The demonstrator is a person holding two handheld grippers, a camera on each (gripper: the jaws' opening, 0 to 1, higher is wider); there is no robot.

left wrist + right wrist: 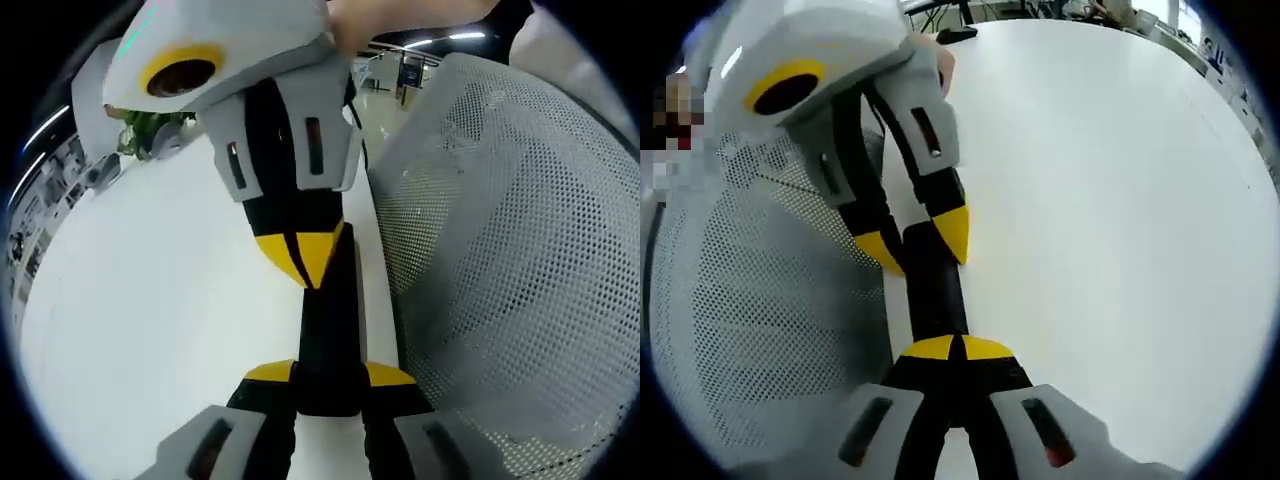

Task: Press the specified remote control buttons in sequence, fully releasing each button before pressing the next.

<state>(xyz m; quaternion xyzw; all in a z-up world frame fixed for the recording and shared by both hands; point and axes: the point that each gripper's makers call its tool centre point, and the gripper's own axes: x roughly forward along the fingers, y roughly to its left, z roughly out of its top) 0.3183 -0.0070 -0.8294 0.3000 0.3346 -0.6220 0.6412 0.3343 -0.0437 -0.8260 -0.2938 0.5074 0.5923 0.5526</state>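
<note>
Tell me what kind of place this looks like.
Probably an office or lab: a broad white table, a grey mesh chair back at its edge, and ceiling strip lights over further desks behind.

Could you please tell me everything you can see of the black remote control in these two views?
The remote control is a long, slim black bar, plastic by its look, lying flat on the white table close to the edge by a grey mesh chair. No buttons can be made out on it. In the left gripper view the left gripper clasps its near end, and the right gripper has its yellow tips together over the far end. In the right gripper view it runs from that gripper's tips to the left gripper's.
</note>
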